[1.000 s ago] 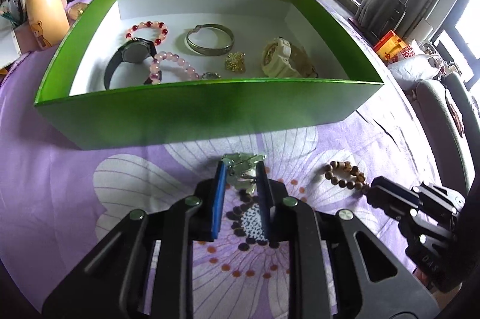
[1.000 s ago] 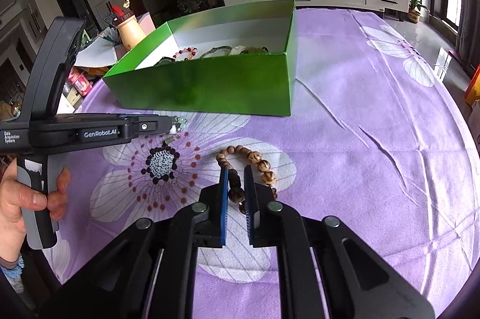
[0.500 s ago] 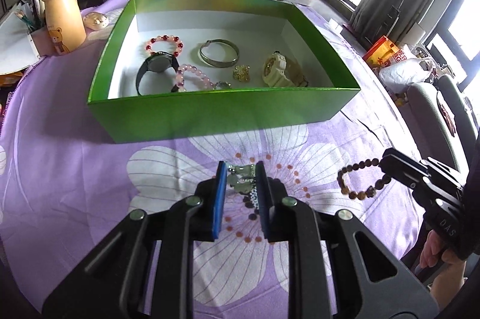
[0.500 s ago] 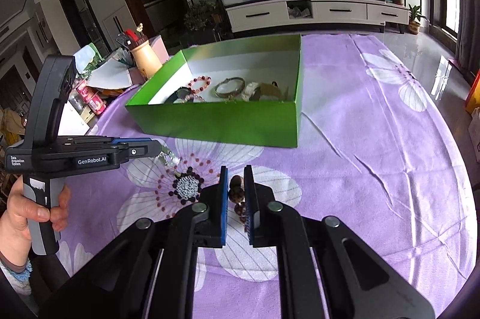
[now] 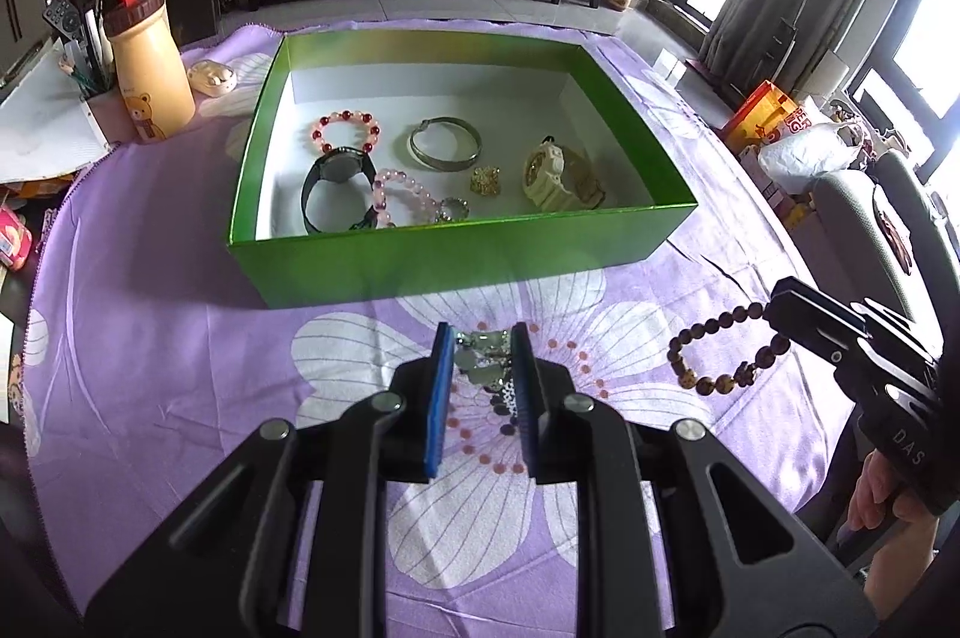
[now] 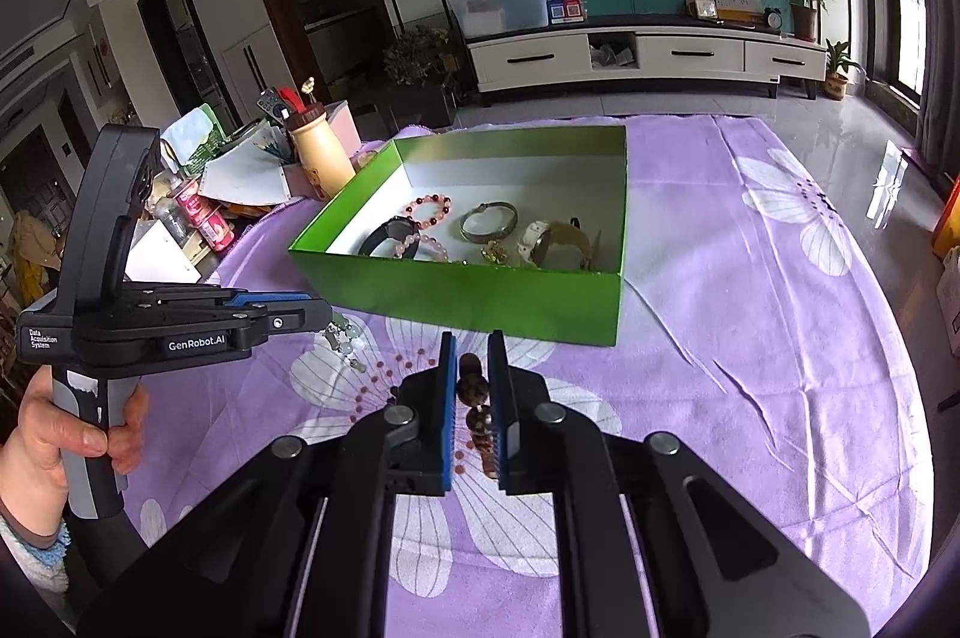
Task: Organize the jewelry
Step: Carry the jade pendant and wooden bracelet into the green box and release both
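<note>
My left gripper (image 5: 480, 338) is shut on a pale green and silver bracelet (image 5: 483, 359), which dangles from it in the right wrist view as the bracelet (image 6: 345, 338) below the left gripper (image 6: 327, 317). My right gripper (image 6: 468, 347) is shut on a brown wooden bead bracelet (image 6: 474, 398); from the left wrist camera that bead bracelet (image 5: 717, 362) hangs as a loop off the right gripper (image 5: 771, 305), above the cloth. Beyond both stands the open green box (image 5: 456, 254), seen again as the green box (image 6: 480, 296), holding two watches, bead bracelets, a silver bangle and a gold piece.
A purple flowered tablecloth (image 5: 150, 368) covers the table. A cream bottle with a bear (image 5: 150, 74) and a small pale case (image 5: 210, 75) stand left of the box, with papers and clutter beyond. A hand (image 6: 54, 434) grips the left tool's handle.
Both grippers have risen with their bracelets off the cloth. The green box now looks smaller and farther, and the bead bracelet hangs free in the air.
</note>
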Demonstrator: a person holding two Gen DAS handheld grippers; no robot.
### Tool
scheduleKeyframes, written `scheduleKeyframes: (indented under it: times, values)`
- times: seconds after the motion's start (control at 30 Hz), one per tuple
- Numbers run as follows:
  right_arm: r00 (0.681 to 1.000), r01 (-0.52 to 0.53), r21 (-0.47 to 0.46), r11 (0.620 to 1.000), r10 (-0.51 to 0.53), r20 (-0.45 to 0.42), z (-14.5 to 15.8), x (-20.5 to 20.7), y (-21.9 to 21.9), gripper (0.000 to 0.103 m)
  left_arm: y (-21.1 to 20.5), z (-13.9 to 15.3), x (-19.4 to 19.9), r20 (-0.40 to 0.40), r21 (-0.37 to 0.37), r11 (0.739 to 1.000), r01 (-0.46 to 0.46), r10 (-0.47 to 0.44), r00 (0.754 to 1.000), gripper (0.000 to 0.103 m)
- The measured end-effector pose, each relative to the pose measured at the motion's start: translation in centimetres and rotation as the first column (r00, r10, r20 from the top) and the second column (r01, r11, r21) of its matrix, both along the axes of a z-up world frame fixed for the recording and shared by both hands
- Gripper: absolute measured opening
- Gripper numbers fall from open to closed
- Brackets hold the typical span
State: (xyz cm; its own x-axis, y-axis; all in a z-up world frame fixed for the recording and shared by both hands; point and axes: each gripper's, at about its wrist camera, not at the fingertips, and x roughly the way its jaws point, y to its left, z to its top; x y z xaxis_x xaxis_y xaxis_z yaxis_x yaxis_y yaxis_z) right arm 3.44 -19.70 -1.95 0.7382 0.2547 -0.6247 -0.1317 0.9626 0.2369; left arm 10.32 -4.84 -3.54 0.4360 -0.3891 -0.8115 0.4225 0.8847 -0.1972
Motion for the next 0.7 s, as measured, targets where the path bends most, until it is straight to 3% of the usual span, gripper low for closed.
scheduleKeyframes:
  times: [0.7]
  values:
    - [0.997,0.004,-0.042,0.999,0.000,0.079,4.5,1.9,0.2,0.010,-1.4,4.3,2.1,0.061,0.004,1.000,0.025,-0.025,0.998,0.019]
